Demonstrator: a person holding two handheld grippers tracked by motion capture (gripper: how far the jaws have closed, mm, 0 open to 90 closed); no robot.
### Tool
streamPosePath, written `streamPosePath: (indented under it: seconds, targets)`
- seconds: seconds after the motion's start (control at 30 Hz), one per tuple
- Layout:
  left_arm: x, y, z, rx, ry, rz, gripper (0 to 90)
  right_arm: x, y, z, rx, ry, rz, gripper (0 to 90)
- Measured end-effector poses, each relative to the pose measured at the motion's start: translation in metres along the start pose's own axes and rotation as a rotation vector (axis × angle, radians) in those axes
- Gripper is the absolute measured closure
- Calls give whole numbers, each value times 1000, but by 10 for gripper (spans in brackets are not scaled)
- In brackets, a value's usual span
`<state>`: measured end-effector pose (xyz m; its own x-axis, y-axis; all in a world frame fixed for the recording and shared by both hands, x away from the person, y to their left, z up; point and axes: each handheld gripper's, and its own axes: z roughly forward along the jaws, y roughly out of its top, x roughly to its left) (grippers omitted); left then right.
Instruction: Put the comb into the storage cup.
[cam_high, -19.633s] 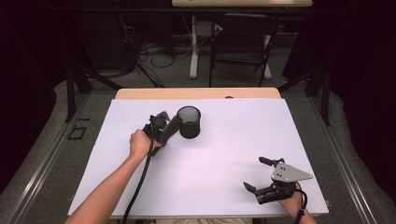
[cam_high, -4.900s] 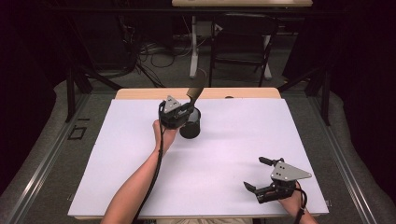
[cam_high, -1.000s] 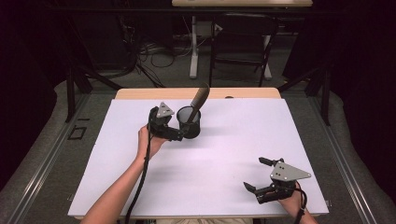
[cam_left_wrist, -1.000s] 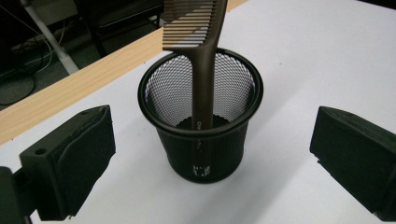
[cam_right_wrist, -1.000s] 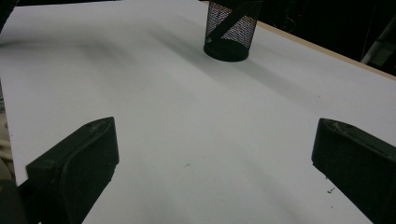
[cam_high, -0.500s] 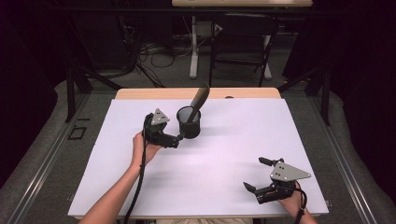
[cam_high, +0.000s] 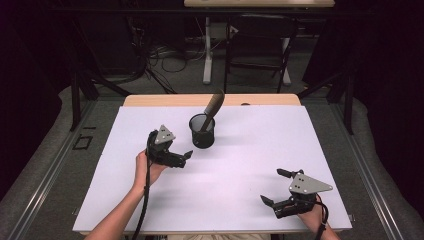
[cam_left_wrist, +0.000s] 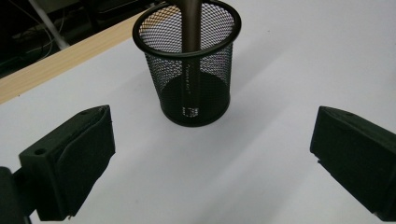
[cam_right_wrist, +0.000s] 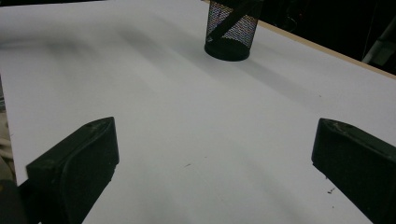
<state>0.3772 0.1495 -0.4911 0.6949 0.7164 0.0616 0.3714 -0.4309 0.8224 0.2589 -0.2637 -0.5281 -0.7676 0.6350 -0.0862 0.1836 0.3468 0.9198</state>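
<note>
Left gripper (cam_high: 181, 158) near the mesh cup (cam_high: 202, 130) with jaws wide and empty, brown tool (cam_high: 213, 107) leaning inside it at mid-worktop (cam_high: 240, 165); right gripper (cam_high: 274, 187) well apart, jaws wide.

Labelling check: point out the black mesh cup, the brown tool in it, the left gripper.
black mesh cup (cam_left_wrist: 196, 79), left gripper view, mesh wall
brown tool (cam_high: 215, 106), high view, upper end
left gripper (cam_high: 187, 155), high view, between fingertips
</note>
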Motion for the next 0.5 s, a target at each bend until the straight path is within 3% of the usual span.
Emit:
streamPosePath:
  seconds: [0.5]
  targets:
    - [-2, -21, -21, -2, 9, -23, 0, 0, 0, 0, 4, 2, -1, 3]
